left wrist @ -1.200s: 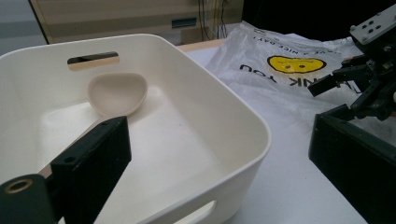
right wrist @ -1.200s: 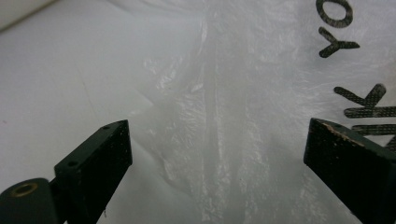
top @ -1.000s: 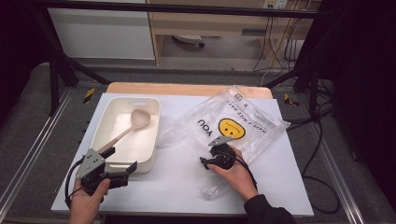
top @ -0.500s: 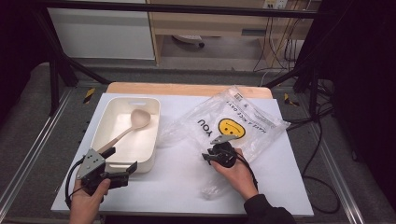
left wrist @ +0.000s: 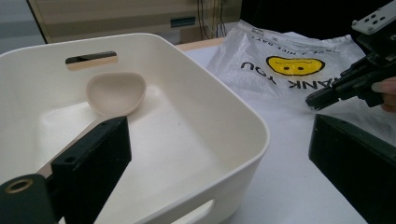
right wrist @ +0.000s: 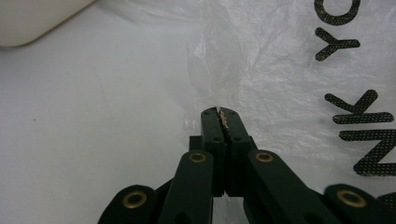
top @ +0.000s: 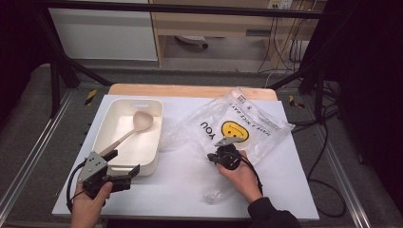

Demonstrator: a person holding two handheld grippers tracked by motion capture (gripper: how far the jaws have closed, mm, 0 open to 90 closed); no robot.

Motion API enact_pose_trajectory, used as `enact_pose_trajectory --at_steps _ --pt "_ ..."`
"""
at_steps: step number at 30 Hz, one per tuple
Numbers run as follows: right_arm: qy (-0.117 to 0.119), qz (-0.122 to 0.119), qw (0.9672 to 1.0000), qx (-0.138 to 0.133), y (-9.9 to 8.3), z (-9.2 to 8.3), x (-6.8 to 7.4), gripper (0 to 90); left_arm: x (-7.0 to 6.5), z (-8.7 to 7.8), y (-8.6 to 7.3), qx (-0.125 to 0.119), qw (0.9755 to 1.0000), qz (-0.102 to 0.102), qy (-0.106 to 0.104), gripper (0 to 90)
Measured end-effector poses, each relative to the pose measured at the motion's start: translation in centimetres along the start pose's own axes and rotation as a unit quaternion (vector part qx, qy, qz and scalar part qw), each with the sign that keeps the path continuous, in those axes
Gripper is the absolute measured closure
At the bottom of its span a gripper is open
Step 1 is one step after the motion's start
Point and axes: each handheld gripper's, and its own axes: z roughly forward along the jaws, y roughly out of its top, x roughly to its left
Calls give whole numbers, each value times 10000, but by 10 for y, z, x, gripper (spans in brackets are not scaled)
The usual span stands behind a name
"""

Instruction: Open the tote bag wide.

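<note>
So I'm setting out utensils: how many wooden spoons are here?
1. The wooden spoon lies in the white bin, bowl toward the far end. Nothing shows inside the plastic bag, though its folds could hide something.

Lighting's pretty uneven here. In the high view the white tabletop (top: 180, 190) is lit brightly from overhead while the room around it drops off into near black, especially on both sides. Shadows under things are soft and short, so it's a diffuse source. The whole high view is soft and a bit noisy, no crisp edges. In the left gripper view the black fingers (left wrist: 93, 158) up close are blurry, and the cream bin (left wrist: 224, 140) beyond them is evenly lit with gentle shading inside. The plastic bag (right wrist: 280, 60) just past the fingers in the right gripper view gets washed out, with glare on the crinkles and the print slightly fuzzy.
</note>
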Motion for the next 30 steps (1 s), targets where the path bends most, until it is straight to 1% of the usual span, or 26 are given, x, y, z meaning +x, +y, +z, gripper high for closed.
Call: enact_pose_trajectory --at_steps 1,4,7,8,9,10,11,12,13,14,15,16,17,20,22,24,26,27,29,30 --pt "64 65 10000 -28 1 -3 2 900 0 0 0 0 10000 5 -1 56" --pt "127 77 9999 -78 1 -7 4 900 0 0 0 8 10000 13 -4 56" --pt "118 111 9999 -60 1 -8 5 900 0 0 0 7 10000 20 -5 56" --pt "44 45 10000 42 -1 -6 5 852 0 0 0 8 10000 17 -5 56" --pt "44 45 10000 42 -1 -6 5 852 -1 0 0 14 10000 20 -4 56" --pt "56 18 10000 78 -3 -2 5 791 -1 0 0 13 10000 24 -5 56" --pt "17 -28 10000 74 -3 -1 5 760 -1 0 0 8 10000 21 -5 56" --pt "17 -28 10000 74 -3 -1 5 760 0 0 0 7 10000 18 -5 56" --pt "-20 -58 10000 78 -3 -1 7 720 0 0 0 8 10000 16 0 56" --pt "-110 -113 9999 38 -1 1 8 621 0 1 0 4 10000 9 1 56" --pt "-149 -118 9998 42 0 2 9 598 0 1 0 10 10000 13 -3 56" --pt "-149 -118 9998 42 0 2 9 598 -1 1 0 11 10000 17 -3 56" --pt "-129 -147 9998 20 2 3 11 562 -1 1 0 13 10000 14 -13 56" --pt "-107 -163 9998 3 5 5 14 541 -1 1 0 12 10000 18 -16 56" --pt "-118 -200 9997 38 9 9 19 521 -1 1 0 20 10000 21 -14 56" --pt "-146 -227 9996 67 10 12 19 515 -1 1 0 21 10000 24 -14 56" --pt "-218 -221 9994 163 11 17 19 511 -2 1 0 19 10000 19 -23 56" --pt "-199 -210 9994 175 11 19 19 509 -2 1 0 20 10000 20 -25 56" --pt "-219 -249 9993 182 11 21 19 511 -1 1 0 37 10000 39 -24 56" --pt "-225 -247 9993 180 11 21 20 555 -1 2 0 28 10000 24 -24 56"
